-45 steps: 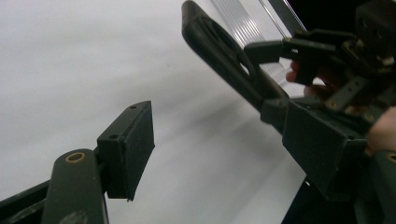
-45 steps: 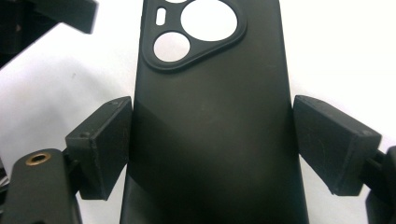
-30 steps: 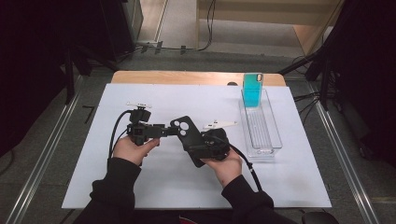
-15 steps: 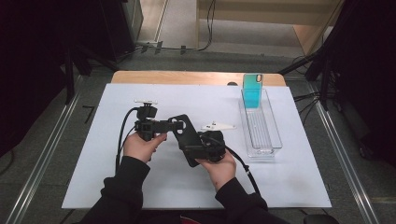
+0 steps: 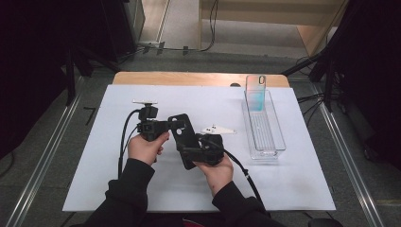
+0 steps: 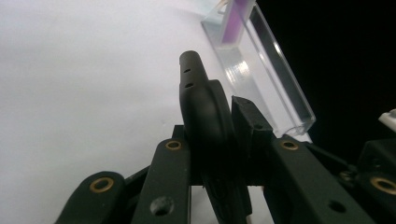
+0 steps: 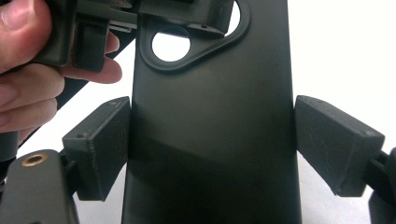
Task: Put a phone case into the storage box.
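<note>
A black phone case (image 5: 183, 135) is held above the white sheet between both hands. My right gripper (image 5: 191, 153) is shut across its width near the lower end; in the right gripper view both pads (image 7: 100, 144) press the sides of the case (image 7: 215, 84). My left gripper (image 5: 176, 124) comes in from the left and has just been closing on the case's upper end by the camera cutout. In the left gripper view the case (image 6: 205, 107) stands edge-on between the jaws, with a pad (image 6: 247, 121) against it.
A clear narrow tray (image 5: 265, 137) lies at the right on the white sheet (image 5: 142, 189), and a teal phone (image 5: 256, 92) leans in its far end. The tray (image 6: 266, 74) also lies just beyond the case in the left gripper view. Cables trail from both grippers.
The left gripper's jaws have closed onto the case's upper end. The case now stands a little more upright in the high view. Both hands have barely shifted.
</note>
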A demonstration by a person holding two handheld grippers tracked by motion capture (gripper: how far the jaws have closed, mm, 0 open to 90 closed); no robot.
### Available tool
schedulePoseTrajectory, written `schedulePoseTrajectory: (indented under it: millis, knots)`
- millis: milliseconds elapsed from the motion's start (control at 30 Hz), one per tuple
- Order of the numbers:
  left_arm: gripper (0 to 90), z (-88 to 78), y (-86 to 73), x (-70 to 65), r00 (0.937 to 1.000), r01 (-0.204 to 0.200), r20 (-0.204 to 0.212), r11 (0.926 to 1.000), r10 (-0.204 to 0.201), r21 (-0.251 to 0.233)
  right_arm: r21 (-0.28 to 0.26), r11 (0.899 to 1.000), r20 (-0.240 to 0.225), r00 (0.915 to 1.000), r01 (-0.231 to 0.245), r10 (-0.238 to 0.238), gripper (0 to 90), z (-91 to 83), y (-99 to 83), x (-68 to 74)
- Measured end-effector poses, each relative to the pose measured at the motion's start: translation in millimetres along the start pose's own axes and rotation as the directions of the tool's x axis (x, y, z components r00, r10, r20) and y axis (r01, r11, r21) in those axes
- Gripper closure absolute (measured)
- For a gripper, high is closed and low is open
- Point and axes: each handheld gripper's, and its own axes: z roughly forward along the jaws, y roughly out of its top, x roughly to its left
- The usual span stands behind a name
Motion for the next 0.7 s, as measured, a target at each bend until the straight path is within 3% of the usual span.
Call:
schedulePoseTrajectory:
  millis: [67,400,600,667,700]
  knots:
    - [77.8,-0.1,-0.2,1.3,0.9994,0.022,0.026,0.9997,-0.021,-0.008,-0.005,1.000,-0.005,1.0000,-0.001,0.001,12.8,-0.1,0.4,0.2]
    - [82.9,-2.3,0.2,-1.4,0.9940,0.058,0.094,0.9981,-0.056,-0.023,-0.026,0.998,0.015,0.9983,0.056,-0.056,11.6,-0.7,1.2,2.2]
    - [83.3,-4.3,0.2,-7.9,0.9939,0.040,0.105,0.9985,-0.036,-0.037,-0.014,0.992,0.014,0.9924,0.122,-0.122,10.6,-3.4,7.6,1.4]
    - [83.3,-4.7,0.2,-10.5,0.9945,0.034,0.101,0.9986,-0.029,-0.041,0.007,0.990,-0.001,0.9903,0.139,-0.139,7.6,-4.3,10.8,0.7]
    - [83.2,-5.1,0.3,-11.1,0.9947,0.029,0.100,0.9987,-0.025,-0.043,0.011,0.989,-0.009,0.9890,0.148,-0.147,1.2,-4.5,12.0,0.3]
